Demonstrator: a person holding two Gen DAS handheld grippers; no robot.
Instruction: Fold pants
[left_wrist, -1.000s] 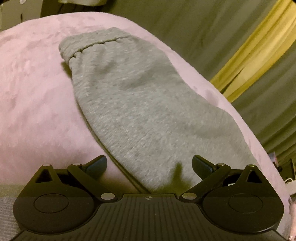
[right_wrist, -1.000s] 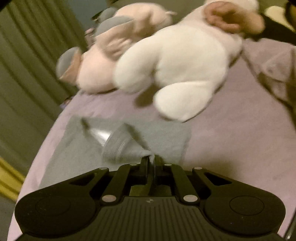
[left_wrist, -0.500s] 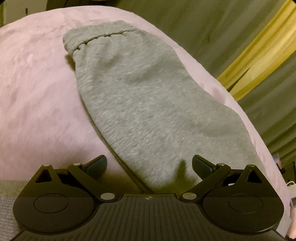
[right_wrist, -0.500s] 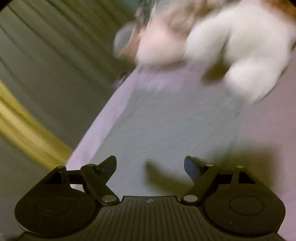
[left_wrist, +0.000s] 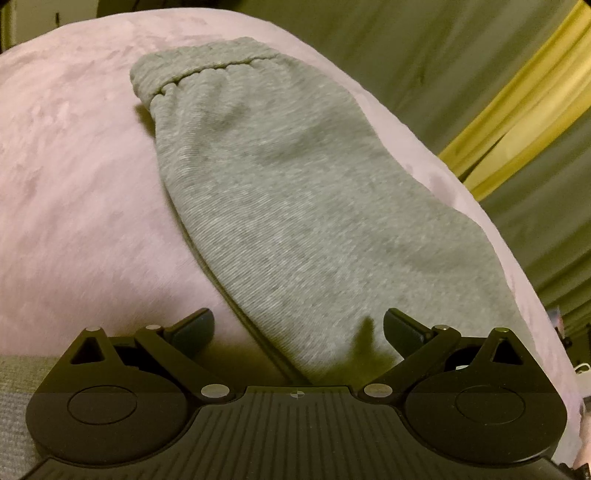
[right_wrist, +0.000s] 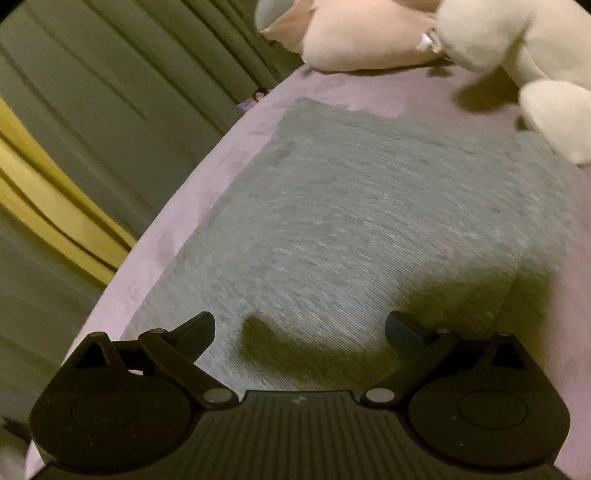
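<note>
Grey knit pants (left_wrist: 295, 206) lie folded lengthwise on a pink bed cover (left_wrist: 74, 184), with the gathered elastic band (left_wrist: 199, 70) at the far end. My left gripper (left_wrist: 299, 325) hovers open over the near end; the pants' left edge runs between its fingers and the pads press on nothing. In the right wrist view the pants (right_wrist: 369, 206) spread flat ahead. Over them my right gripper (right_wrist: 301, 325) has its jaws opening wide. Only the cloth beneath shows between them.
A white plush toy (right_wrist: 517, 48) and a pink one (right_wrist: 362, 40) lie on the bed beyond the pants, the white leg close to the cloth's far right corner. Green curtains (right_wrist: 74, 110) with a yellow strip (left_wrist: 517, 96) hang past the bed's edge.
My right gripper let go of a pinched fold of the pants, opened wide, and swung left and down over the flat cloth. The left view is nearly unchanged.
</note>
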